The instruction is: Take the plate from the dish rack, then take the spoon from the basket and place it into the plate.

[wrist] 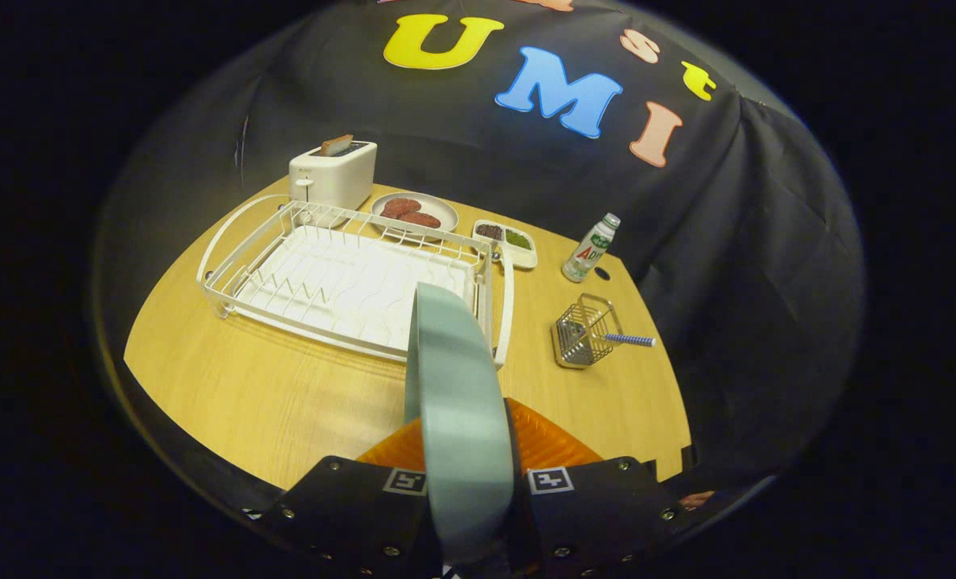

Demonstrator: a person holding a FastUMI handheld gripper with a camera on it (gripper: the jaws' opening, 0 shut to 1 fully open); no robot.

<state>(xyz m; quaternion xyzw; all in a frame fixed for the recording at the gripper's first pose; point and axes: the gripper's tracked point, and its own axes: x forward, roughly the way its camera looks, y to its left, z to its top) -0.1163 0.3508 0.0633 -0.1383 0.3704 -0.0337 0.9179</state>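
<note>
Plate-fetching is done: the pale green plate (457, 402) stands on edge between the fingers (469, 482), which are clamped on it from both sides, held above the near edge of the counter (228, 394). Beyond it the white dish rack (341, 277) sits bare. Next, I judge, the plate must be laid flat on open counter near that edge. The spoon (626, 339) juts sideways from the wire basket (582, 330) toward the counter's right edge, below the bottle (590, 248); its slim striped handle will need a careful, centred pinch.
</note>
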